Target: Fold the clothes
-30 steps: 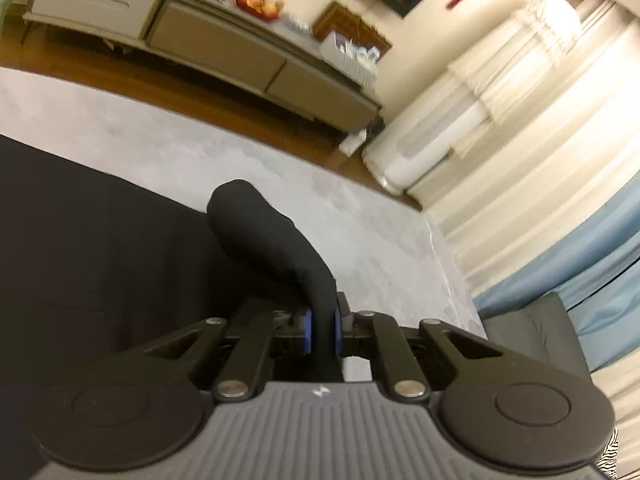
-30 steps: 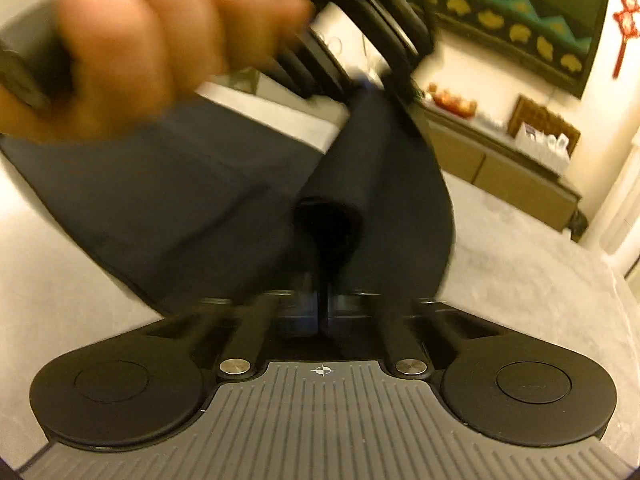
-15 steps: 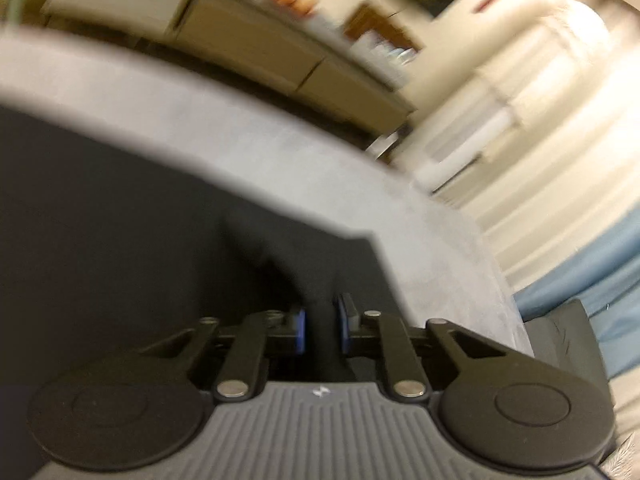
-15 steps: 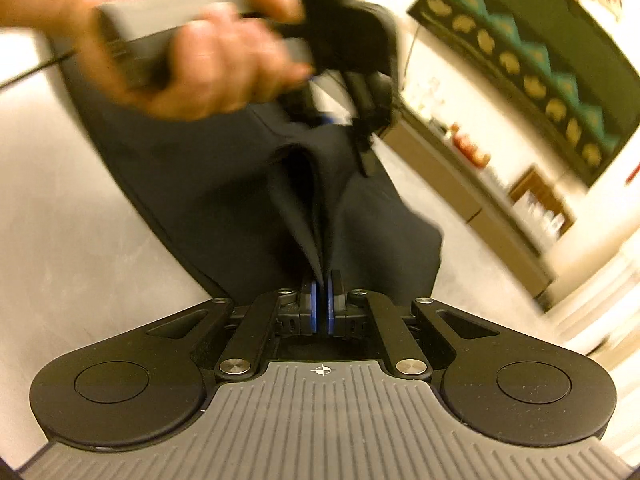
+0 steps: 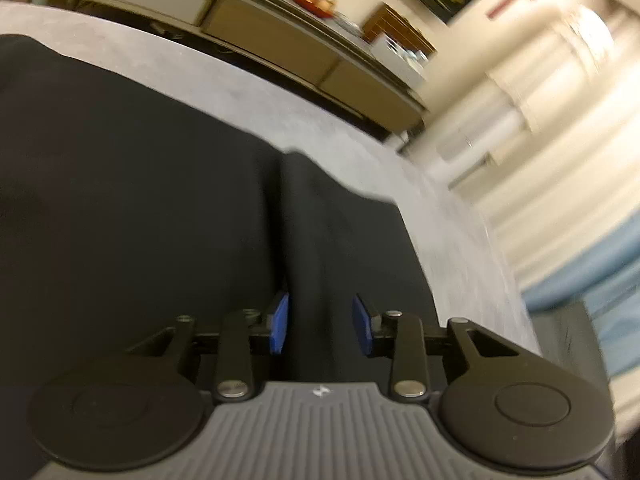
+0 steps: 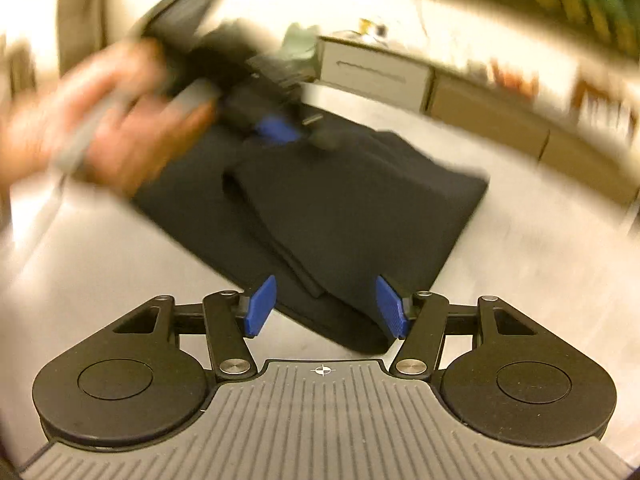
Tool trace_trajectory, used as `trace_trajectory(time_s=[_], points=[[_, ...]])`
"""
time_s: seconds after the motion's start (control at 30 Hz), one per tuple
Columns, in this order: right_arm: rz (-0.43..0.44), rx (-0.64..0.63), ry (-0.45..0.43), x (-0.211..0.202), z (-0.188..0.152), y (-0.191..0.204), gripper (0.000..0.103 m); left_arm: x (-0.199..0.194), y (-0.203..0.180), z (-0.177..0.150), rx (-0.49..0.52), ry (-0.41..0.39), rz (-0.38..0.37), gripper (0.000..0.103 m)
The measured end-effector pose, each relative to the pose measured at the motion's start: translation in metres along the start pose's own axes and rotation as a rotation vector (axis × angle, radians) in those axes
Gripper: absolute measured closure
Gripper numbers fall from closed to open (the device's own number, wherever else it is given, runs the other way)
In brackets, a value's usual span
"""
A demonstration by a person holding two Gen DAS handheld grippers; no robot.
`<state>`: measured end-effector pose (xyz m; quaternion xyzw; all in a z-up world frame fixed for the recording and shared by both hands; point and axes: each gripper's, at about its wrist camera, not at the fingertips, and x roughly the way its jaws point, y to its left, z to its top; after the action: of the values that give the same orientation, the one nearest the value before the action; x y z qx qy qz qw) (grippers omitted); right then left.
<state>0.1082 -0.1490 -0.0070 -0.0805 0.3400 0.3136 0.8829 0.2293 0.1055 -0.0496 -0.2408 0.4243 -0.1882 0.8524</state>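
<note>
A black garment (image 5: 160, 200) lies folded on a pale grey surface (image 5: 248, 92). In the left wrist view my left gripper (image 5: 321, 325) hovers low over it. Its jaws are opening, and a soft ridge of the cloth runs between the blue pads (image 5: 279, 322) without being pinched. In the right wrist view the garment (image 6: 360, 208) shows a folded layer on top. My right gripper (image 6: 326, 308) is opening wide over the near corner, pads (image 6: 390, 312) clear of the cloth. A hand (image 6: 120, 128) holds the blurred left gripper (image 6: 288, 128) at the far edge.
A long low cabinet (image 5: 280, 40) with small items on top runs along the far wall. Pale curtains (image 5: 560, 160), a white upright unit (image 5: 480, 136) and a blue curtain (image 5: 600, 264) stand to the right. A dark seat (image 5: 568, 340) sits beside the surface.
Both grippers were shut on raised folds of the black cloth and have now let go. The cloth has dropped flat, and the left gripper has come down and forward over it.
</note>
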Motion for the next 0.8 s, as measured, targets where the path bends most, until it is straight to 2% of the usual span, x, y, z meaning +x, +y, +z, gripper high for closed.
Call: trace_trajectory(time_s=[0.03, 0.1, 0.13, 0.17, 0.2, 0.23, 0.27, 0.3, 0.4, 0.43, 0.47, 0.5, 0.53, 0.57, 0.63, 0.7, 0.77, 0.8], points=[[0.031, 0.086, -0.001, -0.001, 0.001, -0.013, 0.043, 0.0, -0.004, -0.006, 0.007, 0.008, 0.009, 0.07], [0.03, 0.186, 0.0, 0.003, 0.002, -0.031, 0.043, 0.0, -0.013, -0.018, 0.022, 0.023, 0.027, 0.071], [0.018, 0.21, 0.006, 0.007, 0.001, -0.036, 0.043, 0.0, -0.017, -0.023, 0.029, 0.031, 0.037, 0.083], [0.004, 0.227, 0.013, 0.011, -0.001, -0.039, 0.049, 0.0, -0.021, -0.029, 0.036, 0.038, 0.046, 0.091], [-0.006, 0.238, 0.024, 0.015, -0.001, -0.045, 0.056, 0.001, -0.025, -0.035, 0.043, 0.046, 0.055, 0.091], [-0.014, 0.246, 0.036, 0.018, -0.002, -0.051, 0.079, -0.002, -0.03, -0.039, 0.039, 0.046, 0.039, 0.092], [-0.029, 0.251, 0.046, 0.021, -0.001, -0.058, 0.09, -0.005, -0.034, -0.043, 0.037, 0.043, 0.028, 0.092], [-0.046, 0.26, 0.053, 0.02, -0.004, -0.062, 0.09, -0.008, -0.039, -0.046, 0.034, 0.04, 0.018, 0.092], [-0.013, 0.318, 0.059, 0.019, -0.01, -0.075, 0.087, 0.0, -0.032, -0.043, 0.023, 0.037, 0.091, 0.092], [0.001, 0.331, 0.051, 0.016, -0.011, -0.07, 0.078, 0.003, -0.026, -0.043, 0.005, 0.038, 0.107, 0.091], [0.004, 0.325, 0.039, 0.013, -0.01, -0.067, 0.073, 0.001, -0.024, -0.043, 0.0, 0.04, 0.094, 0.087], [0.005, 0.313, 0.026, 0.01, -0.01, -0.065, 0.073, 0.0, -0.021, -0.043, -0.004, 0.043, 0.08, 0.084], [-0.006, 0.297, 0.015, 0.009, -0.009, -0.061, 0.066, 0.002, -0.021, -0.04, 0.0, 0.047, 0.063, 0.079], [-0.026, 0.287, 0.004, 0.009, -0.009, -0.059, 0.053, 0.0, -0.021, -0.039, 0.007, 0.042, 0.053, 0.075], [-0.052, 0.305, 0.001, 0.011, -0.01, -0.063, 0.043, -0.003, -0.02, -0.036, 0.014, 0.016, 0.064, 0.069], [-0.042, 0.379, 0.006, 0.017, -0.009, -0.078, 0.043, -0.001, -0.019, -0.032, 0.014, 0.01, 0.087, 0.071], [-0.004, 0.475, 0.002, 0.018, -0.013, -0.091, 0.043, 0.006, -0.022, -0.033, 0.048, 0.013, 0.134, 0.079], [0.022, 0.525, -0.003, 0.021, -0.013, -0.098, 0.043, 0.007, -0.023, -0.033, 0.057, 0.013, 0.144, 0.08]])
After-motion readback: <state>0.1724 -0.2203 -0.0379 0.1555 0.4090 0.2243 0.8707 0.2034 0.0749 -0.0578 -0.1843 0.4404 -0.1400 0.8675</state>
